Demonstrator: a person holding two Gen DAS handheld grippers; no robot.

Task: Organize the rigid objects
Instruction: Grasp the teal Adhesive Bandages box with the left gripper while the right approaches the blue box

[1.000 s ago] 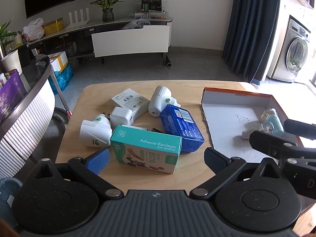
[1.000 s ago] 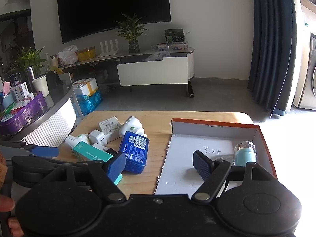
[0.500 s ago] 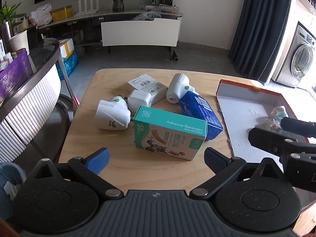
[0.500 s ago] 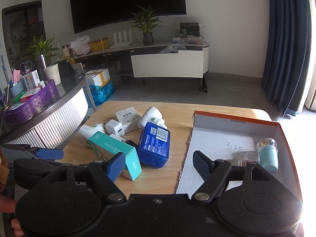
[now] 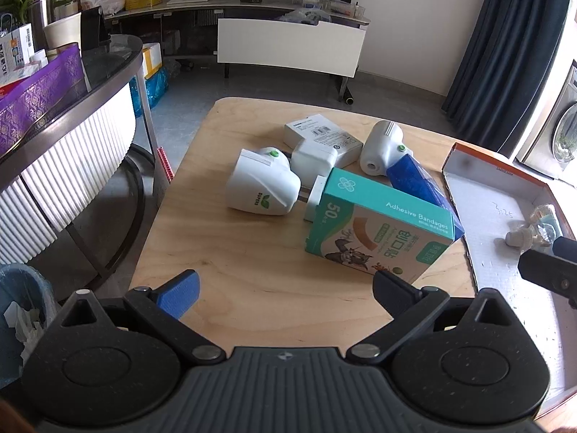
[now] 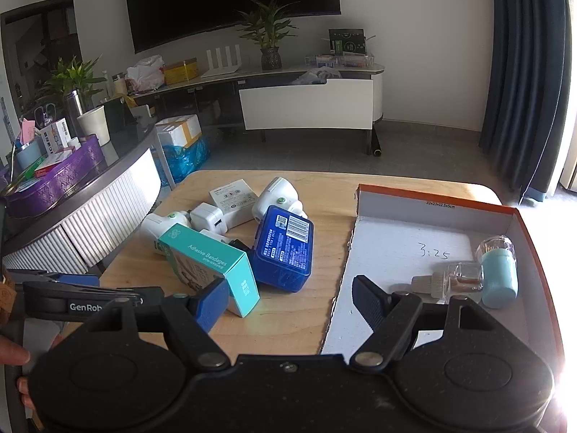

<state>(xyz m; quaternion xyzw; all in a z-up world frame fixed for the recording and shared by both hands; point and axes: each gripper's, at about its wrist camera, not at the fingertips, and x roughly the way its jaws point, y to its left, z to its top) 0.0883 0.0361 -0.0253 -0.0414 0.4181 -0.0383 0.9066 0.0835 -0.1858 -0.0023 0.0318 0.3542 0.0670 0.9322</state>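
I hold the left gripper (image 5: 285, 285) open and empty just short of the bandage box (image 5: 378, 231), which lies on the table (image 5: 230, 263) against the blue box (image 6: 283, 247); the right gripper (image 6: 292, 297) is likewise open over the tray (image 6: 393, 252) edge. I judge the bandage box light, stiff but crushable cardboard: grip across its narrow sides, gently.
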